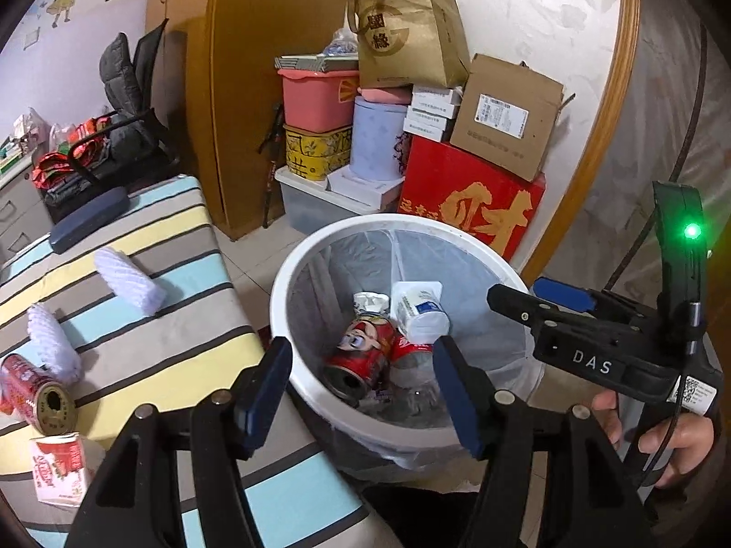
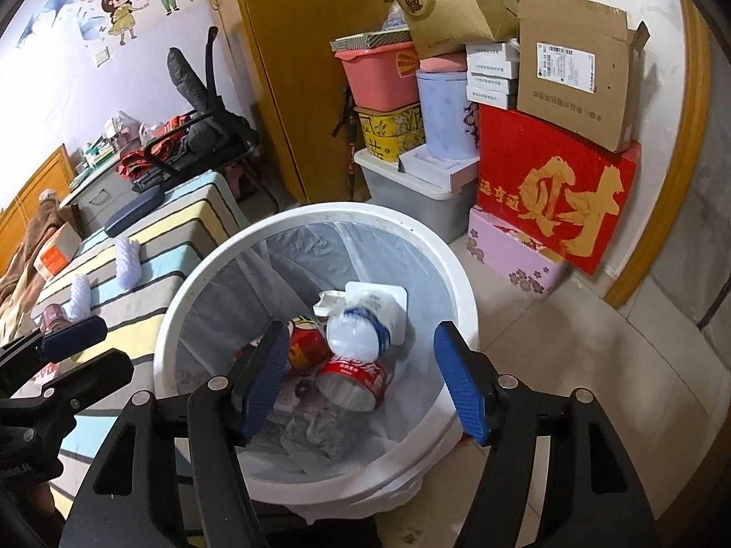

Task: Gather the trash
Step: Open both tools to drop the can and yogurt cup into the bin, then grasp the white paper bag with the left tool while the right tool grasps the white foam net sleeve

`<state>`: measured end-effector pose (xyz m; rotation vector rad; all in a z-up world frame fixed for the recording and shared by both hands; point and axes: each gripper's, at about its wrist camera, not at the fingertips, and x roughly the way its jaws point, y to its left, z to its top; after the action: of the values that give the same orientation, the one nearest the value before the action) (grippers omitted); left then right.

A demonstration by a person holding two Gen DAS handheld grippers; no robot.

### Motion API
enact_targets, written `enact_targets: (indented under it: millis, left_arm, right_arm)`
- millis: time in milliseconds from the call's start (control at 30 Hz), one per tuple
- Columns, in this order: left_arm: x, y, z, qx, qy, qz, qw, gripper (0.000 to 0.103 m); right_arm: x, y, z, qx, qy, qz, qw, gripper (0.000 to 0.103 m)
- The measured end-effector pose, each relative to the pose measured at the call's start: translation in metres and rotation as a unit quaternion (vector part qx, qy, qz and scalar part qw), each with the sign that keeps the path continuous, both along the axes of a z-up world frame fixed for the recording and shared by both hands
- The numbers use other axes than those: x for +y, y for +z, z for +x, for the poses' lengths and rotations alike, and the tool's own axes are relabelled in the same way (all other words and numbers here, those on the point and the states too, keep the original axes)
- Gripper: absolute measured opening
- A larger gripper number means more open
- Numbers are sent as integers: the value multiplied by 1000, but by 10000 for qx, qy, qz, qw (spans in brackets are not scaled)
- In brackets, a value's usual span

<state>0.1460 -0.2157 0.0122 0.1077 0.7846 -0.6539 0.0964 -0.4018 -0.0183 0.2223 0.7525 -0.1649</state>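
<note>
Inside the white bin (image 2: 182,315), crushed-looking red cans (image 2: 356,376) lie under both hand-held grippers (image 2: 361,372), jaws apart, empty.

Milk carton (image 1: 59,468) partly behind left gripper (image 1: 361,392); can (image 2: 54,315) half hidden.

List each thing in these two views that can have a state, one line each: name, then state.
White round plastic bin: upright, lined with a clear bag, partly filled.
Clear plastic bottle with red label: lying in the bin.
Red drink can on the striped cushion: on its side, not yet binned.
Brown cardboard box with label: flaps open.
Left hand-held gripper: open, empty.
Right hand-held gripper: open, empty, above the bin.
</note>
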Motion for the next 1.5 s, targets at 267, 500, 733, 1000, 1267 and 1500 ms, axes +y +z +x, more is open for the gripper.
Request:
enact_targets:
  millis: [267,500,733,1000,1267,1500]
  left_arm:
    - [28,10,-6,-127,224,-94,9996,66]
    - [59,15,-9,-282,489,-83,9984,66]
    - [92,21,-12,-476,794,-74,9957,66]
    - [148,23,-8,-552,1337,-116,9894,66]
    - [211,17,7,-488,2027,-120,9779,66]
    - [271,11,19,-455,2654,-49,9630,66]
  right_arm:
    - [17,7,-1,-101,107,-109,9998,67]
    - [39,15,0,-231,295,-148,9992,67]
    - [68,22,6,-371,591,-221,9973,67]
    - [105,29,19,-549,1076,-267,9923,67]
    - [139,28,44,-544,1541,-353,9859,67]
    - [169,22,71,-353,1935,-559,9789,67]
